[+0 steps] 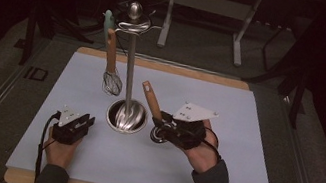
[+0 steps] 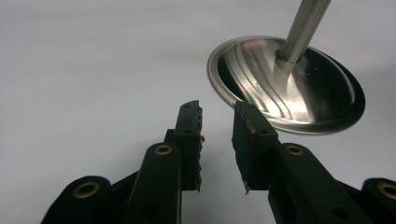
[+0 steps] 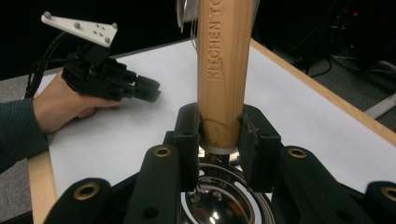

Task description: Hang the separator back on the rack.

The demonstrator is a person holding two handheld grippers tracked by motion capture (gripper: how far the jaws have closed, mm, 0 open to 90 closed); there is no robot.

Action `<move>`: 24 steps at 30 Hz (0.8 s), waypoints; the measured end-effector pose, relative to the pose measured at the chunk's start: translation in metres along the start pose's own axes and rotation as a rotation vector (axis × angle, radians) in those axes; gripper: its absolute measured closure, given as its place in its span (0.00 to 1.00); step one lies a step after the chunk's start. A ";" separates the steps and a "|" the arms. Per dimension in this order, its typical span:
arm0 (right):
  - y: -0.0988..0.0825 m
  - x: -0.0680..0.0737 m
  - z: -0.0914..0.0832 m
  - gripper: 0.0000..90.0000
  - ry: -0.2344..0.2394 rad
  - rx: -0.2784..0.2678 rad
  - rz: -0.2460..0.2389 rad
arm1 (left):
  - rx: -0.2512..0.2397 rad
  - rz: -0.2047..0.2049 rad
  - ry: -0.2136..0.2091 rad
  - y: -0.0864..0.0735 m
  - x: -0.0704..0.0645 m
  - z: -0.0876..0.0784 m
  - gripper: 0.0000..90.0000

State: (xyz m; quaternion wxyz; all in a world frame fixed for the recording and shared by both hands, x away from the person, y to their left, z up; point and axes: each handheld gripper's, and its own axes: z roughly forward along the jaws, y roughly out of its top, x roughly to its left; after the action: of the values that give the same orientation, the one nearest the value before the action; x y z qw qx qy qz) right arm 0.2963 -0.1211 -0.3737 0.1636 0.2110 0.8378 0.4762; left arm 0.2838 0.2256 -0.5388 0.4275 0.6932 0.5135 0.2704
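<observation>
Right of centre, right gripper [image 1: 161, 124] clenched on wooden-handled strainer [image 1: 151, 100]; lift handle tip toward rack hook [image 1: 134, 26], avoiding whisk [image 1: 111, 82]. Left gripper [image 1: 87, 121] released.

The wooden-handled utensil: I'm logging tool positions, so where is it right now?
In the high view the wooden-handled utensil sits right of centre, clamped in the right gripper, just right of the stand's round steel base on the white mat.

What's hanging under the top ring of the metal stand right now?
Under the stand's top ring one whisk hangs by its wooden handle, wires down, above the white mat. How it hooks on is hidden by its pale green cap. The right gripper holds another wooden-handled utensil beside the base.
</observation>
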 end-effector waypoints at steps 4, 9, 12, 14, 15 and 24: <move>0.005 0.000 -0.003 0.79 -0.005 -0.019 -0.005 | 0.001 0.000 -0.001 0.000 0.000 0.000 0.80; 0.010 0.000 -0.004 0.79 -0.009 -0.034 -0.008 | 0.000 0.001 0.000 0.000 0.000 0.000 0.80; 0.013 0.000 -0.006 0.79 -0.014 -0.042 -0.010 | 0.001 0.001 -0.001 0.000 0.000 0.000 0.80; 0.015 0.000 -0.006 0.79 -0.016 -0.050 -0.009 | 0.001 0.001 -0.001 0.000 0.000 0.000 0.80; 0.016 0.000 -0.006 0.79 -0.017 -0.051 -0.009 | 0.001 0.000 -0.002 0.000 0.000 0.000 0.80; 0.026 -0.001 -0.009 0.79 -0.027 -0.079 -0.011 | 0.002 0.000 -0.002 0.000 0.000 0.000 0.80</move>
State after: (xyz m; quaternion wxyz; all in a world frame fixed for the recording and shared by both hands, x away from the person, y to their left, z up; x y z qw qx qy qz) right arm 0.2984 -0.1160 -0.3467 0.1858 0.2060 0.8172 0.5052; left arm 0.2839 0.2257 -0.5387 0.4274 0.6939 0.5132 0.2692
